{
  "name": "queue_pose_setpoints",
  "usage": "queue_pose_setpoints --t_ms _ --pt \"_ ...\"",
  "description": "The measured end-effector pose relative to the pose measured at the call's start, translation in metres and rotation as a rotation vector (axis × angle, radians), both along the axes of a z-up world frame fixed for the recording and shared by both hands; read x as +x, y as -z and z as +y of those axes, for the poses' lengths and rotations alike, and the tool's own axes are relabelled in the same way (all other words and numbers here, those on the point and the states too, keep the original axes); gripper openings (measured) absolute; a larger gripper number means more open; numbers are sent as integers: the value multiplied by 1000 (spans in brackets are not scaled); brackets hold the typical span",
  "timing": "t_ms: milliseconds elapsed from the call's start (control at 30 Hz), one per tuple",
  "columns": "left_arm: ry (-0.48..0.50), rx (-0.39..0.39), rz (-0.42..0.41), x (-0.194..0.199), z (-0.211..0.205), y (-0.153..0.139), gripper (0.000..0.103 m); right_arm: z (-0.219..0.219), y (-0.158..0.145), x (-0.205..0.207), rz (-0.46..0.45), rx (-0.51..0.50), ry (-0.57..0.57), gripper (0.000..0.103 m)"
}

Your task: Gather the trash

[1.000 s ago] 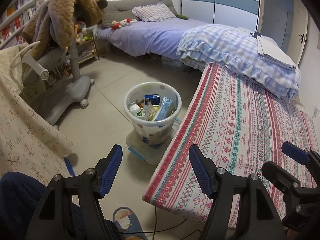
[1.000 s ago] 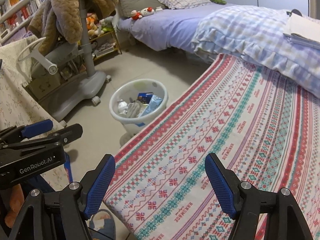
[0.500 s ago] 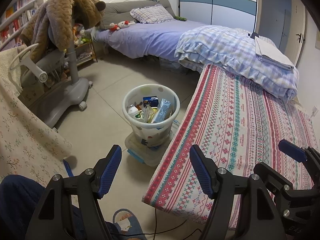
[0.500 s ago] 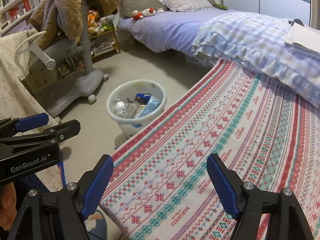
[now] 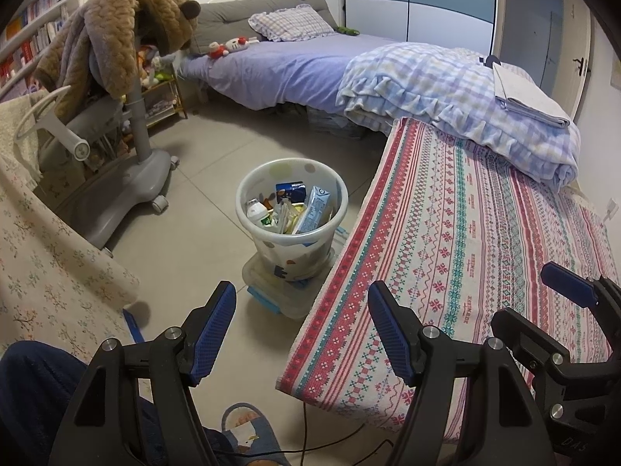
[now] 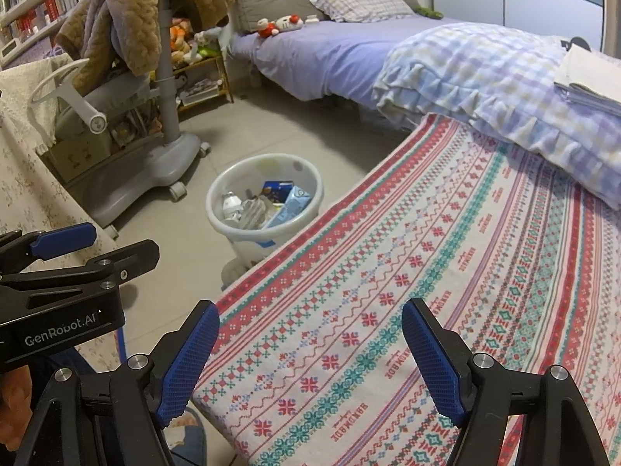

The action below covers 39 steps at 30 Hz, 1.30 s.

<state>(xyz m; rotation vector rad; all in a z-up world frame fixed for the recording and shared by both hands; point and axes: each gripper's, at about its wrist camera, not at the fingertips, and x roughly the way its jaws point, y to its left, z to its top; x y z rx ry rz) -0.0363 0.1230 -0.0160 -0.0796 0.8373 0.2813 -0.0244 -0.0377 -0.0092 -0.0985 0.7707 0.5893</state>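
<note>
A white dotted trash bin [image 5: 292, 240] [image 6: 248, 229] stands on a clear plastic box [image 5: 283, 295] on the floor, beside the patterned table edge. Cartons, a small bottle and wrappers fill it. My left gripper [image 5: 300, 332] hovers open above the floor, near the table's corner, with nothing between its blue pads. My right gripper [image 6: 308, 361] is open too, low over the patterned tablecloth [image 6: 427, 272], and holds nothing. Each gripper shows at the edge of the other's view.
A grey chair [image 5: 116, 163] draped with a brown plush coat stands left of the bin. A bed [image 5: 310, 66] with a plaid blanket [image 5: 465, 97] lies behind. A floral-clothed table [image 5: 46, 256] is at left. A person's slippered foot [image 5: 248, 431] and a cable are below.
Both grippers have drawn back and up slightly, so the bin sits a little farther off. Both stayed open and empty.
</note>
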Motion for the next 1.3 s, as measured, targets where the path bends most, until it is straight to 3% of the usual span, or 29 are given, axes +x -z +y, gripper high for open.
queue_pose_setpoints --t_ms 1300 --pt "-9 10 23 2 0 7 73 2 -1 -1 0 -1 1 82"
